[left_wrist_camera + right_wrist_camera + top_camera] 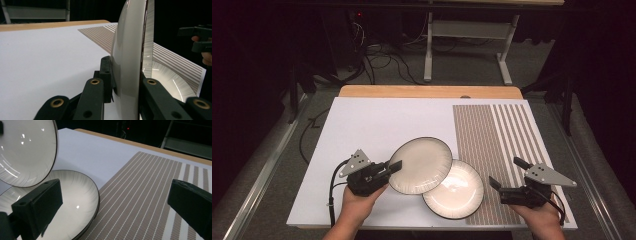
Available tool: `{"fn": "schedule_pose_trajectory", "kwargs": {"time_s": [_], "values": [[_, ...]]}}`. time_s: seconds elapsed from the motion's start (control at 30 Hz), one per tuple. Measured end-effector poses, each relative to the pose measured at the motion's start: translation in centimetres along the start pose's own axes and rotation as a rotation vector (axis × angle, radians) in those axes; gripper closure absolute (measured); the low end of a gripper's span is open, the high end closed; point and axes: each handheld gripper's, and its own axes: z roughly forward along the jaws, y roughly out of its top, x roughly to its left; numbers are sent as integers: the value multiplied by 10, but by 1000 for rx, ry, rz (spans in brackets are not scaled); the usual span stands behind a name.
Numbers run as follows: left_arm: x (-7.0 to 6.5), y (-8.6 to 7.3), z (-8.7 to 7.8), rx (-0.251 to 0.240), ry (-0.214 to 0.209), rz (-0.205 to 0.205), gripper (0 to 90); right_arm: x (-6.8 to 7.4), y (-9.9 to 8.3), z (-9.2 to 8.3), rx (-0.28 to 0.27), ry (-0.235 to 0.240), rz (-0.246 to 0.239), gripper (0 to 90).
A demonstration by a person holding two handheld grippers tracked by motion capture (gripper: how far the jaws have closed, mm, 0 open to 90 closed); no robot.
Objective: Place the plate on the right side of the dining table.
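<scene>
My left gripper [394, 166] is shut on the left rim of a white plate with a dark rim [421, 165], holding it lifted and tilted above the table. In the left gripper view that plate [130, 50] stands edge-on between the jaws. A second, matching plate [457, 192] lies flat on the table beneath and to the right of it, partly on the striped placemat [502, 135]. My right gripper [508, 173] is open near the lower plate's right edge, with nothing between its jaws. The right gripper view has the raised plate [25, 152] over the flat plate [75, 202].
A white sheet [377, 125] covers most of the wooden table [427, 91]. The brown striped placemat [150, 190] lies on its right part. Beyond the far edge are table legs [428, 45] and cables [377, 60] on the floor.
</scene>
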Motion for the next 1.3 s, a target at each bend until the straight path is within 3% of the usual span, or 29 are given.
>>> {"fn": "schedule_pose_trajectory", "kwargs": {"time_s": [0.53,0.93,1.3], "values": [[-4,2,0,2,4,50,783,8,5,4,-24,20,-39,5],[-4,3,0,4,2,60,781,32,18,31,8,94,-68,26],[-4,3,0,11,-6,81,780,48,27,56,24,154,-61,96]]}}
